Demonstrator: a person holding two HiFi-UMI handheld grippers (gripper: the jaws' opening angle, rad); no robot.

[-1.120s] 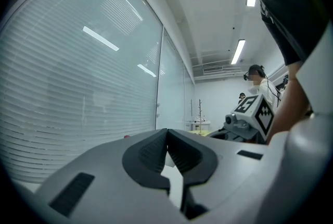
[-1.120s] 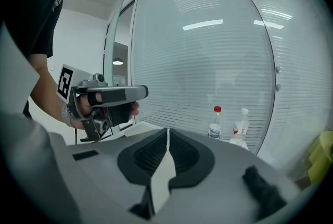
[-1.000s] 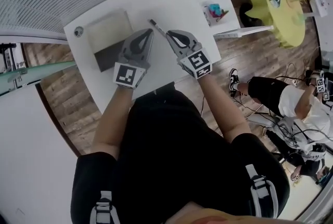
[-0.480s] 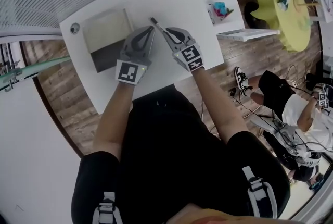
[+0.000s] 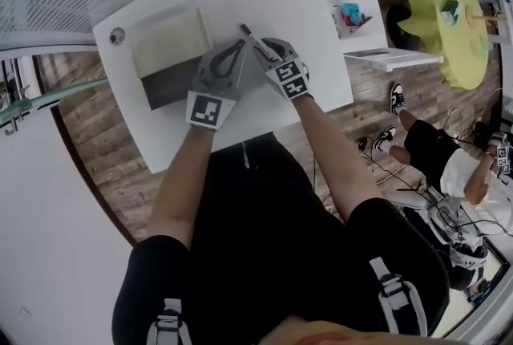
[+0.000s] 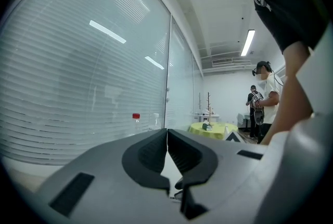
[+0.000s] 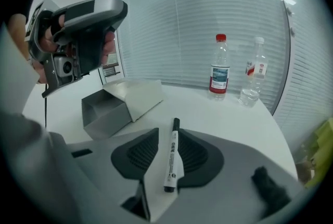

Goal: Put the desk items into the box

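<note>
A black-and-white marker (image 7: 171,160) lies on the white desk between the jaws of my right gripper (image 7: 169,134). Those jaws are opening, and a strip of desk shows between the left jaw and the marker. In the head view the marker (image 5: 252,41) pokes out past the right gripper (image 5: 264,46). The grey box (image 5: 164,54) stands open at the left, its flap folded back; the right gripper view also shows the box (image 7: 104,108). My left gripper (image 5: 232,54) is beside the right one, near the box. Its jaws (image 6: 167,132) are shut with nothing between them.
A red-capped bottle (image 7: 220,66) and a clear bottle (image 7: 252,79) stand at the desk's far edge. A small white side table (image 5: 361,14) sits to the right of the desk. People stand by a yellow table (image 5: 461,22) further right. Blinds cover the window behind.
The right gripper has turned and drawn in closer beside the left gripper, with the marker still at its tip. The left gripper has hardly moved.
</note>
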